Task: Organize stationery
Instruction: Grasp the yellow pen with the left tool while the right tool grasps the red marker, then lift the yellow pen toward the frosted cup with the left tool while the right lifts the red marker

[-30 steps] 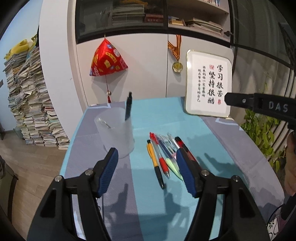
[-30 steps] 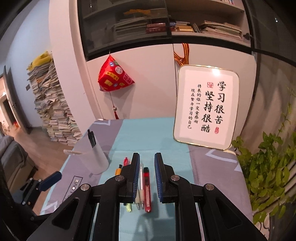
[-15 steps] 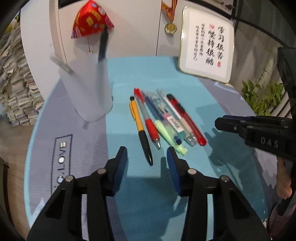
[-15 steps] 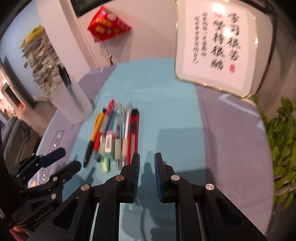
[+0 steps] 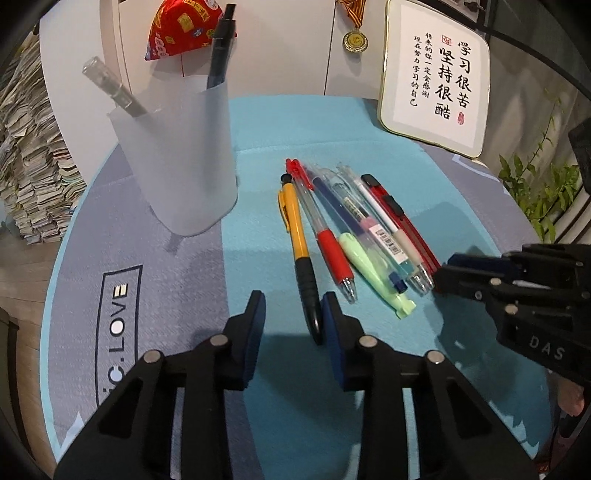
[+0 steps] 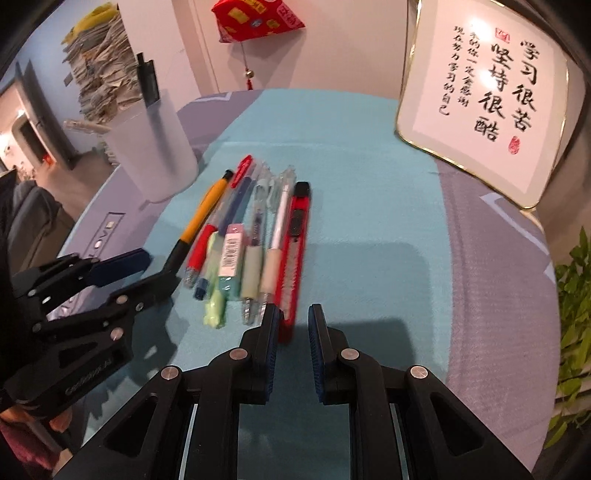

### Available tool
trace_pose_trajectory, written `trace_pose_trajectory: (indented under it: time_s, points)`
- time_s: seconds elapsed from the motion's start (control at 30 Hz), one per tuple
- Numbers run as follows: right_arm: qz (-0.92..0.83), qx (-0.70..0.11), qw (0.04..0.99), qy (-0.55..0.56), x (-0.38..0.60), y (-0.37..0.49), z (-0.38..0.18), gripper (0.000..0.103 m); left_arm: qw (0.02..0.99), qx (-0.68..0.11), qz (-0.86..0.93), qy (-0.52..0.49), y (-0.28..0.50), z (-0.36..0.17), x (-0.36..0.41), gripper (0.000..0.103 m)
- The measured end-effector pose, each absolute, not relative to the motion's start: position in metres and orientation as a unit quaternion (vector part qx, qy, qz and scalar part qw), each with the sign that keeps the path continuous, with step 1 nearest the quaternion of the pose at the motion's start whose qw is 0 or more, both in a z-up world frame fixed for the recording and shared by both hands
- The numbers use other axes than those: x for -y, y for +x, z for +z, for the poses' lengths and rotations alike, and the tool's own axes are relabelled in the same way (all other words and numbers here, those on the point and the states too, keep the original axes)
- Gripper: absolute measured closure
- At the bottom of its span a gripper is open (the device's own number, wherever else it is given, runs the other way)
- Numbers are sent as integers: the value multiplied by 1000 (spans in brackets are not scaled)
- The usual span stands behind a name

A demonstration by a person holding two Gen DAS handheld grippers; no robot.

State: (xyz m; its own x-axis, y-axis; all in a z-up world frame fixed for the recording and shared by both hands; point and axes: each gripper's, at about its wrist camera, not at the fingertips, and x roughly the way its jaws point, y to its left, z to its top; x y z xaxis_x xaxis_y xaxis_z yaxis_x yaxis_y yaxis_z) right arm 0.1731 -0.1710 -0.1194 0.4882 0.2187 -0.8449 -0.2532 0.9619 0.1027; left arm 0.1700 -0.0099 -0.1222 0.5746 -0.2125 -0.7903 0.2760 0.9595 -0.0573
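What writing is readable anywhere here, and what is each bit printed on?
"学习很苦 坚持很酷": white gold-rimmed plaque, large characters.
"LOVE": grey-and-blue table mat.
"DAS": black right gripper, on its body.
Too small or blurred: the plaque's smaller column and red seals, pen barcode label, red hanging ornament.

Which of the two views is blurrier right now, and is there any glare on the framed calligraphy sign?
The right wrist view is softer: the pens smear with motion blur, and bright glare spots sit on the framed sign. The left wrist view is sharp, its sign glare-free, with fisheye bending at the edges.
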Motion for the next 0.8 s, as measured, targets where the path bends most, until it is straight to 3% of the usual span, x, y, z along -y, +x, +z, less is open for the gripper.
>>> trace_pose_trajectory:
  time_s: [0.1,0.23,0.3,0.53,0.8]
  points:
    - [133,-487,863,-26,168,175,-121,87,887,-440,-135,36,174,-122,10,84]
    - [125,-485,865,-34,165,176,-122,87,886,-441,-139,30,184,-122,17,87]
    - [118,-486,866,-32,166,178,-122,93,888,-438,-139,34,187,-123,21,94]
    - [133,-508,851,-1,189,158,-120,96,873,-461,-162,6,173,-121,10,95]
    - [154,-535,831,11,218,106,-122,96,855,-485,-178,39,109,-119,-11,94]
